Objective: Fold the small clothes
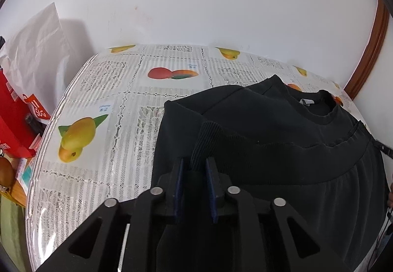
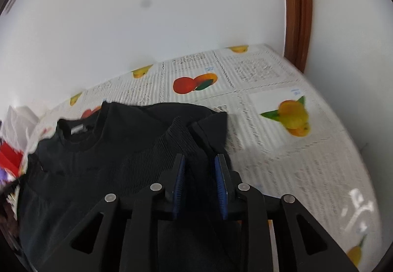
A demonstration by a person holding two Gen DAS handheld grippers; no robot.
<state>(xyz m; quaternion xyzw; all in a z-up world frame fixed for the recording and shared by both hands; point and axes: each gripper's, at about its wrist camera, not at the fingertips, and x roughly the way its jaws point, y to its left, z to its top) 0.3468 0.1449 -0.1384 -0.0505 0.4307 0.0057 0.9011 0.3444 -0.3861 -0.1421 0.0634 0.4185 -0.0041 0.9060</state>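
Note:
A black sweatshirt (image 1: pixel 282 129) lies on the fruit-print tablecloth (image 1: pixel 103 90), neck opening toward the wall, its ribbed hem folded up over the body. My left gripper (image 1: pixel 195 166) is shut on the ribbed hem at the garment's left side. My right gripper (image 2: pixel 200 164) is shut on the black fabric at the right side of the sweatshirt (image 2: pixel 122 149), near the ribbed band. The tablecloth (image 2: pixel 282 149) lies bare to the right of it. Both hold the cloth just above the table.
A white bag (image 1: pixel 36 50) and a red box (image 1: pixel 14 119) stand left of the table. A white wall lies behind, with a brown wooden door frame (image 2: pixel 297 14) at the right. The table's left edge (image 1: pixel 41 149) drops off.

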